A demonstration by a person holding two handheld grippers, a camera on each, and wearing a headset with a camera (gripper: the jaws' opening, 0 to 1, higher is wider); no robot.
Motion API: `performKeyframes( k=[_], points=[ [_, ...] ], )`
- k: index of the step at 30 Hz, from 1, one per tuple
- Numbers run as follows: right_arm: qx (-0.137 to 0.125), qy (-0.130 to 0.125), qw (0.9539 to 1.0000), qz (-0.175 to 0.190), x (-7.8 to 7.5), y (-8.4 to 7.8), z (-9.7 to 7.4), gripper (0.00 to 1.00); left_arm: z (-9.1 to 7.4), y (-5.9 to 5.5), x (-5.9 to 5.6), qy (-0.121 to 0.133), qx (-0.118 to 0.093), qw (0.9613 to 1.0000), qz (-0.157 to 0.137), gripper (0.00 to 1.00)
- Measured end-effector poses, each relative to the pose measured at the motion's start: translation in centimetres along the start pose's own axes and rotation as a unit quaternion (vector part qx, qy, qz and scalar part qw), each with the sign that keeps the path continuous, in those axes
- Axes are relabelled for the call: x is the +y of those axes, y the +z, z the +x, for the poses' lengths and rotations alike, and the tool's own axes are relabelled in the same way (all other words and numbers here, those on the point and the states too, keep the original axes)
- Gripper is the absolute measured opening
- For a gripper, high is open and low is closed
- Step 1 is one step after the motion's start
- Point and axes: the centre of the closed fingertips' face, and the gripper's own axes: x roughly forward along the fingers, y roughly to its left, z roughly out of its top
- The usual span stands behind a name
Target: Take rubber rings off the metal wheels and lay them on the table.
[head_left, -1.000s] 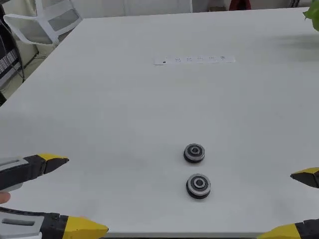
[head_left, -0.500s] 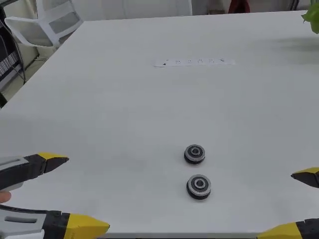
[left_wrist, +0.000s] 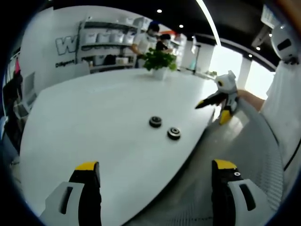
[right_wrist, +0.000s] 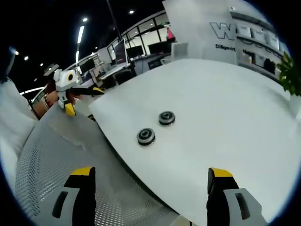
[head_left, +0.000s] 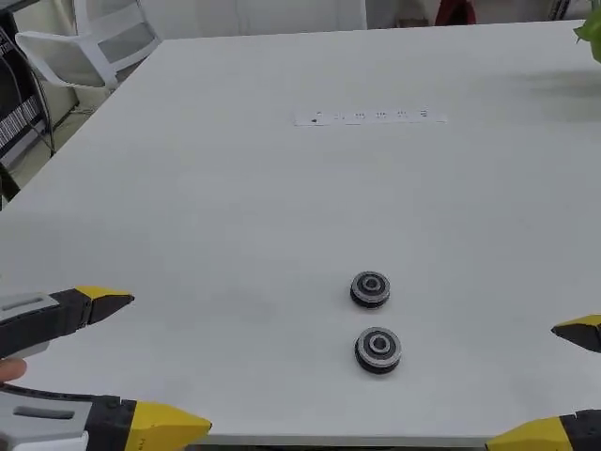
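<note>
mostly a bare white worktop (head_left: 235, 207) is seen, w/ a thin flat strip (head_left: 368, 117) bearing small marks far back at centre, a white chair (head_left: 89, 42) past the far-left corner & a green plant (head_left: 592, 33) at the far-right edge. nothing is placed btwn the tools and the two metal wheels. the far wheel (head_left: 370, 289) and near wheel (head_left: 378, 349) lie flat close to the near edge, right of centre, just beside each other but not touching. a dark rubber ring (head_left: 378, 368) is seated round each. the left tool (head_left: 169, 365) is held at the near-left edge and the right tool (head_left: 522, 384) at the near-right corner. both are released, jaws spread wide, nothing gripped, well apart from the wheels.

in the left gripper view, wall shelves (left_wrist: 106, 40) and two people (left_wrist: 153, 35) behind the plant are made out, w/ the right tool across the worktop corner. in the right gripper view, dark screens (right_wrist: 157, 48) at the back and a grey mesh (right_wrist: 61, 155) below the worktop edge are seen.

vs. 0.5 s ago, the head view is shifted a touch, i.e. a camera move. the wheels are unmoved on the worktop and the tools are held as before.
</note>
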Motion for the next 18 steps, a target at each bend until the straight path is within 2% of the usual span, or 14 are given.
performKeyframes(
  k=[8, 18],
  points=[
    [0.001, 0.002, 1.0000, 0.000, -0.01, -0.10, 0.06, 0.95, 0.06, 0.72, -0.20, -0.002, -0.011, 0.9999, 0.001, 1.00],
    [0.008, 0.008, 0.9999, 0.000, -0.39, -0.39, 0.52, 0.94, -0.02, 0.61, 0.02, 0.004, -0.004, 1.0000, 0.002, 1.00]
  ],
)
